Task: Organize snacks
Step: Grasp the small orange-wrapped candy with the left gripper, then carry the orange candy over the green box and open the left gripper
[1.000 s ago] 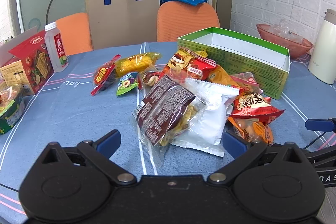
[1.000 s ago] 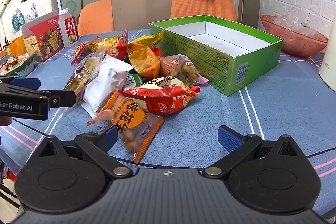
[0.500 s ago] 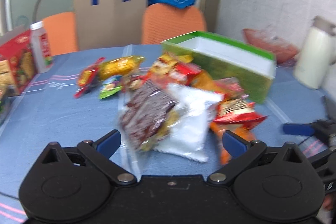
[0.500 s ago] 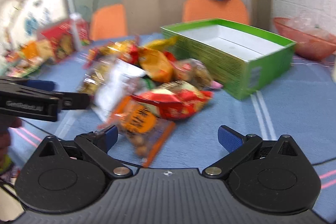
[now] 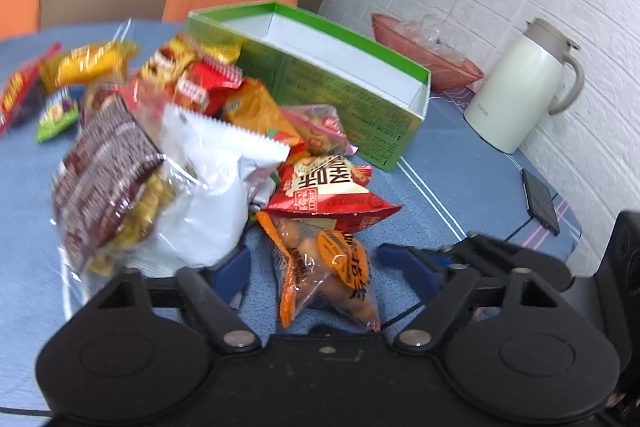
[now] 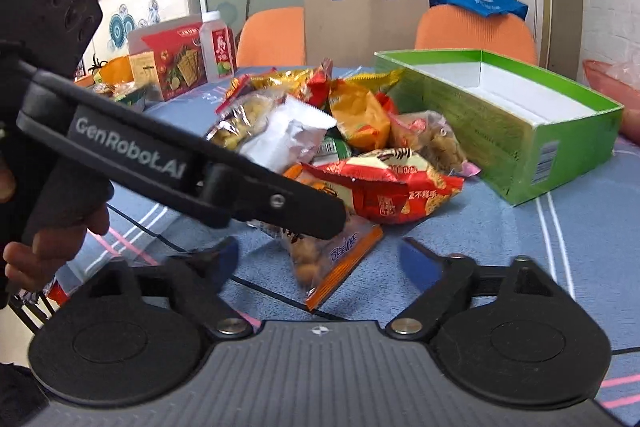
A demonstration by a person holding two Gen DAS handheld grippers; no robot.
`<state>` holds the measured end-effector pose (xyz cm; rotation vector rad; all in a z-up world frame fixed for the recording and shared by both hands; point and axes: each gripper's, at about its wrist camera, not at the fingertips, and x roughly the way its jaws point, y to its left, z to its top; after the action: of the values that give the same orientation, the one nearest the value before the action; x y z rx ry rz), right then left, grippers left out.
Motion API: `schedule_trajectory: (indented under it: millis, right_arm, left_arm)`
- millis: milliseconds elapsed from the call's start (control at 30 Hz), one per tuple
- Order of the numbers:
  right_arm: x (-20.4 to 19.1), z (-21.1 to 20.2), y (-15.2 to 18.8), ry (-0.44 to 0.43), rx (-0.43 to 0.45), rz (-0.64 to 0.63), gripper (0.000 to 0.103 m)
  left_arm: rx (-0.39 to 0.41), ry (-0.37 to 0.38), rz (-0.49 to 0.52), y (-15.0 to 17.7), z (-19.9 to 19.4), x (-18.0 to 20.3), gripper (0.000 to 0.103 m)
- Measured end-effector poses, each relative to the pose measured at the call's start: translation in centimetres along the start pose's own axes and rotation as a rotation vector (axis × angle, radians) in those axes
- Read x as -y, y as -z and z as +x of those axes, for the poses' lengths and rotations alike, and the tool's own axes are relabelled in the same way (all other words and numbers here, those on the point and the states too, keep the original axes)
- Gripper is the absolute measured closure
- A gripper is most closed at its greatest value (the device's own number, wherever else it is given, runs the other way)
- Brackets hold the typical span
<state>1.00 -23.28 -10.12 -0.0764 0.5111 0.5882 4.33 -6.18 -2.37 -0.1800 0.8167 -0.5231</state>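
Observation:
A heap of snack packets lies on the blue table next to an open, empty green box [image 5: 340, 67] [image 6: 520, 115]. My left gripper [image 5: 316, 267] is open, its blue fingertips on either side of an orange nut packet [image 5: 324, 267] that rests on the table. A red packet [image 5: 328, 187], a white packet [image 5: 208, 187] and a brown packet [image 5: 104, 163] lie just beyond. My right gripper [image 6: 320, 259] is open and empty, just short of the same orange packet [image 6: 336, 259]. The left gripper's arm [image 6: 160, 155] crosses the right wrist view.
A white thermos jug [image 5: 520, 87], a pink bowl [image 5: 424, 55] and a black phone [image 5: 540, 199] sit on the right. A red cracker box [image 6: 176, 63] and a bottle [image 6: 218, 45] stand at the far left. Orange chairs [image 6: 476, 31] and a cardboard bag stand behind the table.
My left gripper has swung right and forward to straddle the orange packet, narrowing a little. My right gripper has moved closer to the heap, and the left gripper now crosses its view.

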Motion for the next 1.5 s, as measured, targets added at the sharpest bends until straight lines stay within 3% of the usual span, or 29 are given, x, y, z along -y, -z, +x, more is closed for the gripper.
schedule_trajectory:
  millis: [33, 67, 167, 333, 567, 733, 933, 1033, 1067, 1100, 1133, 1167, 1200, 1333, 1500]
  right_arm:
    - [0.0, 0.3, 0.0, 0.009, -0.001, 0.0, 0.003]
    - [0.0, 0.5, 0.1, 0.019, 0.0, -0.001, 0.018]
    - [-0.4, 0.0, 0.3, 0.033, 0.015, -0.029, 0.03]
    - [-0.1, -3.8, -0.3, 0.034, 0.077, -0.032, 0.032]
    - [3.2, -5.4, -4.8, 0.157, 0.24, -0.05, 0.032]
    - [6.8, -2.6, -7.3, 0.245, 0.263, -0.033, 0.034]
    - [10.5, 0.2, -8.4, 0.262, 0.225, 0.021, 0.036]
    - [11.1, 1.3, -8.2, 0.255, 0.197, 0.032, 0.036]
    - [11.3, 1.6, -8.1, 0.251, 0.193, 0.031, 0.035]
    - [11.3, 1.9, -8.1, 0.25, 0.189, 0.026, 0.034]
    - [11.2, 2.1, -8.0, 0.254, 0.18, 0.015, 0.027]
    - [10.9, 2.1, -8.0, 0.271, 0.175, 0.001, 0.01]
    - [10.5, 1.8, -8.0, 0.292, 0.182, -0.012, 0.0]
    - [8.2, -1.3, -7.6, 0.326, 0.283, -0.096, 0.0]
    - [5.5, -3.8, -5.5, 0.24, 0.33, -0.095, 0.0]
  left_arm:
    - [-0.011, 0.008, -0.009, -0.1, 0.4, -0.2, 0.008]
    - [-0.023, 0.004, -0.02, -0.1, 0.5, -0.5, 0.008]
    - [-0.016, 0.013, -0.027, 0.0, 0.0, -0.2, 0.018]
    - [0.057, 0.062, 0.063, -0.9, -2.7, 2.7, 0.019]
    - [0.194, 0.13, 0.168, -7.5, -1.5, 5.6, 0.018]
    - [0.184, 0.174, 0.136, -12.0, 3.2, 4.9, 0.018]
    - [0.14, 0.19, 0.08, -14.0, 7.8, 3.5, 0.017]
    - [0.12, 0.178, 0.066, -14.2, 9.1, 3.0, 0.015]
    - [0.115, 0.168, 0.063, -14.2, 9.4, 2.9, 0.002]
    - [0.109, 0.16, 0.061, -14.1, 9.6, 2.8, 0.0]
    - [0.109, 0.153, 0.056, -14.0, 9.4, 2.8, 0.0]
    - [0.121, 0.137, 0.051, -13.9, 8.9, 2.8, 0.0]
    - [0.143, 0.116, 0.046, -13.7, 7.9, 2.8, 0.0]
    - [0.244, 0.072, 0.058, -12.2, 2.2, 2.8, 0.0]
    - [0.296, -0.046, 0.051, -8.1, -3.5, 1.9, 0.0]
